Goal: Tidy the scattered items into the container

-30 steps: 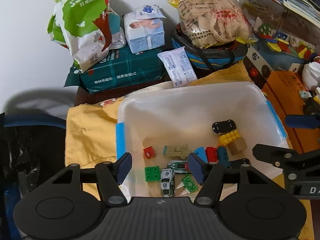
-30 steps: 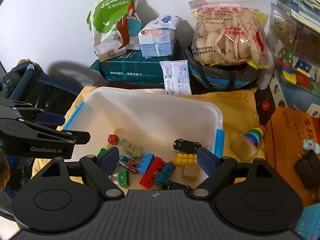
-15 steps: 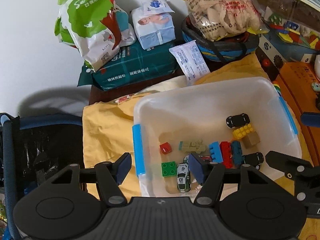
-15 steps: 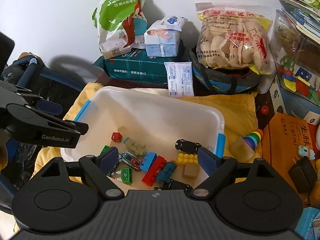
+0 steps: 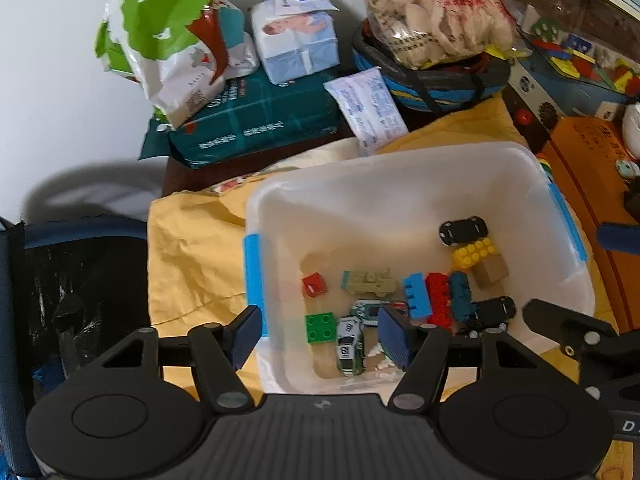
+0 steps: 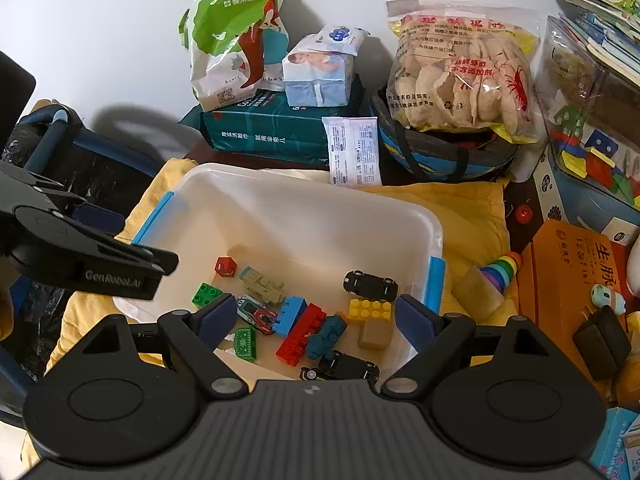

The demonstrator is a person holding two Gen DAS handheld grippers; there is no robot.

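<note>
— Status of the grippers?

— The left gripper and the right gripper both hover over the near edge of the container, jaws spread wide, nothing held.

— And the items?

— Mostly inside the tub already: toy cars, bricks, a wooden block. One rainbow stacking toy lies outside on the yellow cloth, just beside the tub's right wall.

— Handling?

— My judgement: light, rigid, smooth plastic, so somewhat slippery. It tapers; grip across the wider base rings, not the tip. Not fragile.

— Surface and surroundings?

— Soft, wrinkled cloth under the tub, so things may sink or roll slightly. Crowded beyond: a snack bag, tissue packs, an orange box to the right, white wall behind.
</note>
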